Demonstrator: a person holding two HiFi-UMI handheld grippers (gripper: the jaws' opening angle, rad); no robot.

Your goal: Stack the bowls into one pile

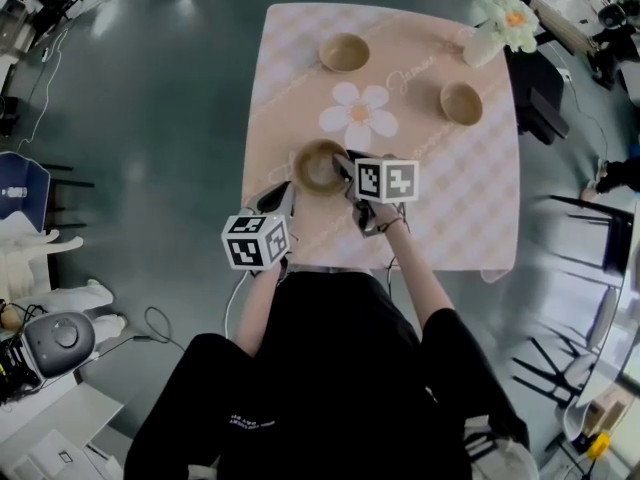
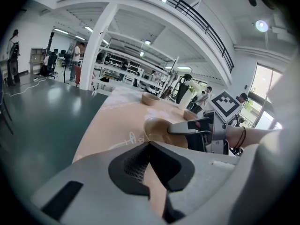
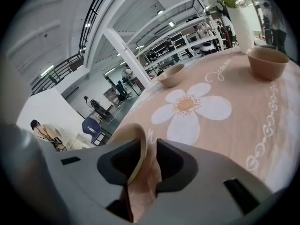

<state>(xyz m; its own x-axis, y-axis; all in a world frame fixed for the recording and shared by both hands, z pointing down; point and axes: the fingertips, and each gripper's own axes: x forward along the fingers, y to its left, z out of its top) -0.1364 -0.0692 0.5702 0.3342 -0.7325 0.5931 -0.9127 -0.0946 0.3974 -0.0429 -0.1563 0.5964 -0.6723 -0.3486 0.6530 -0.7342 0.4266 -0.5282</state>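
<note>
Three tan bowls stand on the peach flower-print tablecloth (image 1: pixel 455 203). The nearest bowl (image 1: pixel 318 168) (image 2: pixel 157 128) sits just in front of me. My right gripper (image 1: pixel 343 161) (image 3: pixel 150 142) reaches in from the right, its jaws astride the near rim (image 3: pixel 137 136), one inside and one outside, shut on it. A second bowl (image 1: pixel 344 52) (image 3: pixel 171 75) stands at the far middle and a third (image 1: pixel 461 103) (image 3: pixel 267 62) at the right. My left gripper (image 1: pixel 287 196) (image 2: pixel 150 145) hovers by the near table edge, left of the nearest bowl, shut and empty.
A white vase with pale flowers (image 1: pixel 497 30) (image 3: pixel 236 20) stands at the table's far right corner. Black chairs (image 1: pixel 590 230) are on the floor to the right. Equipment and cables (image 1: pixel 60 343) lie on the floor at the lower left.
</note>
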